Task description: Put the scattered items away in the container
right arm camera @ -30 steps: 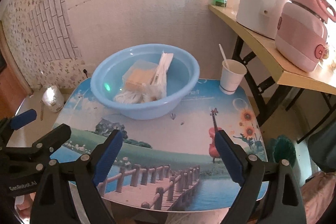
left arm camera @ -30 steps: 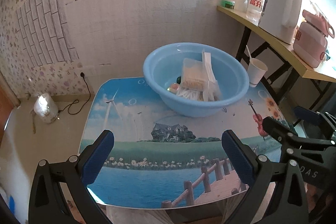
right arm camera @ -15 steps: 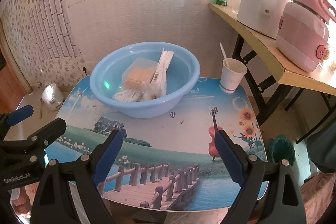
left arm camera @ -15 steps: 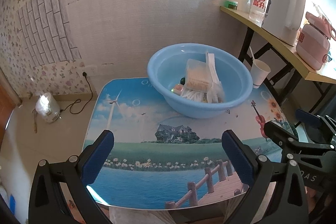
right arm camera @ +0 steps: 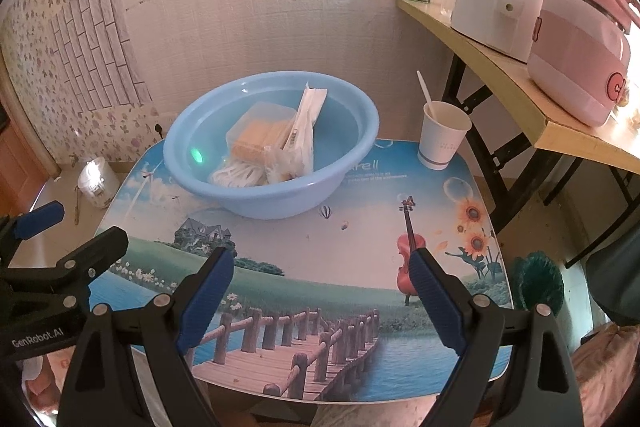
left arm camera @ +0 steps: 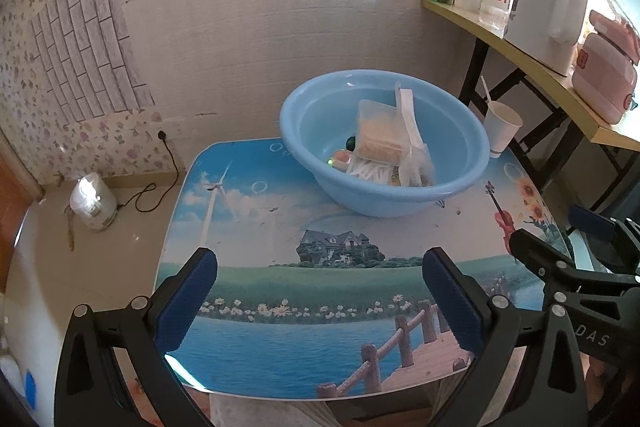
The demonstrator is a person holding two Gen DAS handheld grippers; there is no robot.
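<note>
Now my left claw (left arm camera: 320,279) and right claw (right arm camera: 322,279) both hover spread wide and empty over the near edge of the surface (right arm camera: 360,223). Ahead, the basin (right arm camera: 352,163) sits on the far side of the surface, holding a clear box (right arm camera: 260,131), a long white packet (right arm camera: 308,115) leaning on its wall, and a white bundle (right arm camera: 240,173). Just right of the basin stands a paper cup (right arm camera: 442,135) with a stick in it.
</note>
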